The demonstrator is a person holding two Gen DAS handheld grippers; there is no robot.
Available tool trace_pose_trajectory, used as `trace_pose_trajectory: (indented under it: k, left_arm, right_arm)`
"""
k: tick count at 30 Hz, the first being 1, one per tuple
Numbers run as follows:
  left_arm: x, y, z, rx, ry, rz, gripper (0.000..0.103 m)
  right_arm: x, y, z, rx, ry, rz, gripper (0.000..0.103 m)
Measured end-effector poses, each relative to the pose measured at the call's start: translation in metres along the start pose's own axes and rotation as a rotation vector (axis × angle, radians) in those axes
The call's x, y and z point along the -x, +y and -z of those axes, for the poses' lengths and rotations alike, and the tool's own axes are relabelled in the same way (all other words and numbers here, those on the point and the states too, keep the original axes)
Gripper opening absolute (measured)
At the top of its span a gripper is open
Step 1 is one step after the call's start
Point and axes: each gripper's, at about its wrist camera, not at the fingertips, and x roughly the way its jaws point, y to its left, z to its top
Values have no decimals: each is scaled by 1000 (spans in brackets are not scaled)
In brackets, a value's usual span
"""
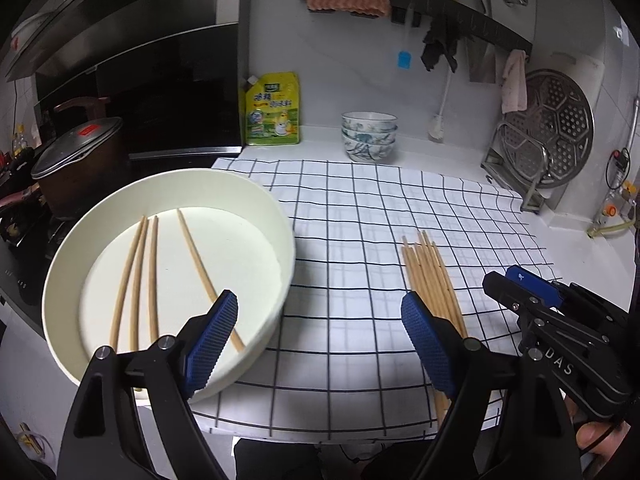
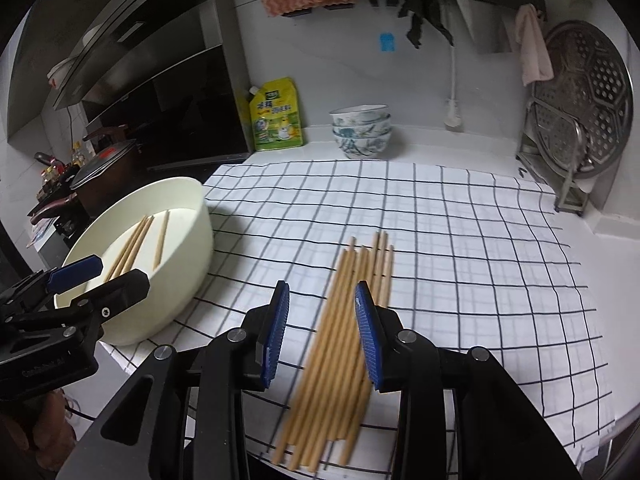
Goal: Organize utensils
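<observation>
Fingers of the right gripper (image 2: 322,334) stand part open and are widening, poised above the near half of the chopsticks (image 2: 344,344), which lie in a loose fan on the checked cloth (image 2: 480,264) over the worktop; sticks run beneath and between the two pads, but no pad presses on them. Fingers of the left gripper (image 1: 320,344) are spread wide and hold nothing: one pad hangs over the near rim of the basin (image 1: 64,280), the other over the near end of the same bundle (image 1: 434,280). Four sticks (image 1: 148,276) already lie loose in the basin. These sticks look light, thin and stiff, probably bamboo or wood, smooth and round, so they would likely roll or slide out of a slack pinch, and a stick taken near its tip would likely swing. Taking one or a few across the middle, pads square to the length, looks soundest; since they overlap, neighbours may lift with the chosen ones. Both grippers point forward and downward at a moderate slant, side by side, each visible in the other's view, a hand (image 1: 596,440) behind the right tool.
</observation>
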Motion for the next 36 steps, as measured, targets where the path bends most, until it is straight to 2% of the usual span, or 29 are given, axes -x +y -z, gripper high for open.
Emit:
trace_pose_trajectory:
  k: [13,26,36]
  left_arm:
    - [-29,-39,13,-31,60,19,83]
    - [-59,-44,29,-35,125,-12,83]
    - [-67,-45,33,-25,148,-8,83]
  right_arm:
    - [-17,-49,30,-52,80,44,34]
    - [-53,-47,45,-18,185,58,34]
    - [-64,-40,47,30,214,90,34]
